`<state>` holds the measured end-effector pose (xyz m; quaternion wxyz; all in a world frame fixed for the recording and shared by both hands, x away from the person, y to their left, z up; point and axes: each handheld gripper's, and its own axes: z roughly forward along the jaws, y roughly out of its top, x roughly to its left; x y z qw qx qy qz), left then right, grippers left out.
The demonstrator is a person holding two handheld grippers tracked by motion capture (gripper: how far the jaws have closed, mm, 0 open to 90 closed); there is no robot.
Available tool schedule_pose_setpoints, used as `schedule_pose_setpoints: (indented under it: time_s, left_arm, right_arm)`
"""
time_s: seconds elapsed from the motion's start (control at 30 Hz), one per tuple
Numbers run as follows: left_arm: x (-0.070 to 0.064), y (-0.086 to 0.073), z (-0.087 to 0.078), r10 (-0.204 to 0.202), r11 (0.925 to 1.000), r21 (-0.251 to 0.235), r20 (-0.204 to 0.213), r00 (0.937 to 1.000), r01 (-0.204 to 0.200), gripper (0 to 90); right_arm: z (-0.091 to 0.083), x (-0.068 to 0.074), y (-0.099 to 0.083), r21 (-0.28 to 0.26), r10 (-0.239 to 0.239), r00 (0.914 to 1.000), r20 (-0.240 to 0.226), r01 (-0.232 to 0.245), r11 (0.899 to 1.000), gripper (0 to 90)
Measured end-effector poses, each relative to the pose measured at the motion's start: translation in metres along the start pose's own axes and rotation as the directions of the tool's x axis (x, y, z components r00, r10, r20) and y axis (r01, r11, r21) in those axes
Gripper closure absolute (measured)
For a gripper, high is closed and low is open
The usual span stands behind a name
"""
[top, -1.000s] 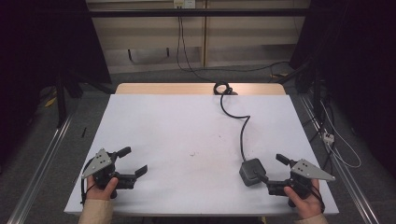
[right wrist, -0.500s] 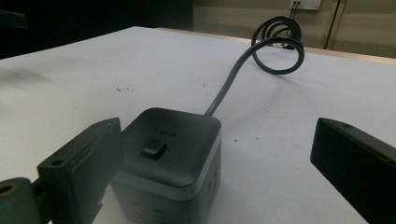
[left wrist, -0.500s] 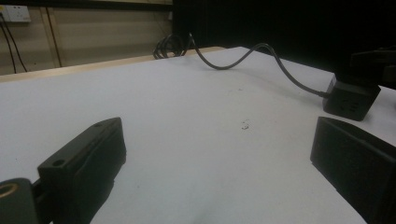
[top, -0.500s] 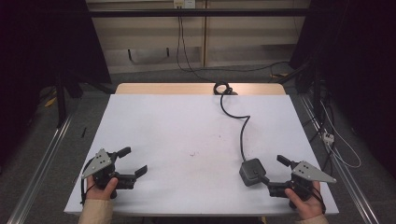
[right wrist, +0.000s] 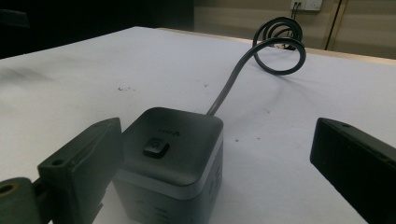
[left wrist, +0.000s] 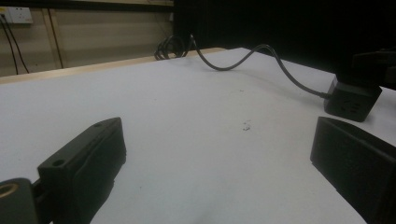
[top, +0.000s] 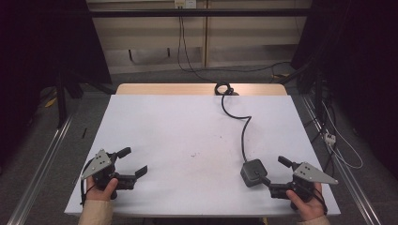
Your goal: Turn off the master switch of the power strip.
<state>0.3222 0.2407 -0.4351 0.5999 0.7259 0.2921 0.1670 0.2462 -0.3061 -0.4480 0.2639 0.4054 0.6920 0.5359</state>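
At the lower right of the high view the right gripper (top: 273,173) sits with its jaws spread wide and empty, and the dark cube power socket (top: 253,172) lies just off its nearer jaw, toward frame left and a little up. In the right gripper view the cube (right wrist: 170,158) stands upright at lower centre, hard against the left-hand jaw and well short of the right-hand one, so it is off-centre in the opening; whether it touches that jaw I cannot tell. This is the nearer hand by far: the left gripper (top: 135,163), also open and holding nothing, rests at the lower left of the counter (top: 178,126), well apart from the cube. Beyond the cube its grey cable (top: 242,131) snakes up the frame to a coil (top: 223,88) at the counter's far edge. Nothing stands between jaws and cube; a grasp would likely drag the cable.
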Motion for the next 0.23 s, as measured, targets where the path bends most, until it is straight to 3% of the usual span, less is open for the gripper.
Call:
schedule_pose_setpoints:
  time_s: [0.23]
  left_arm:
    - [0.0002,0.0001,0.0009,0.008,0.9999,0.006,0.002,1.0,-0.008,2.9]
  right_arm:
    - [-0.0004,-0.0006,0.0004,-0.001,-0.002,1.0,0.002,0.002,1.0,2.9]
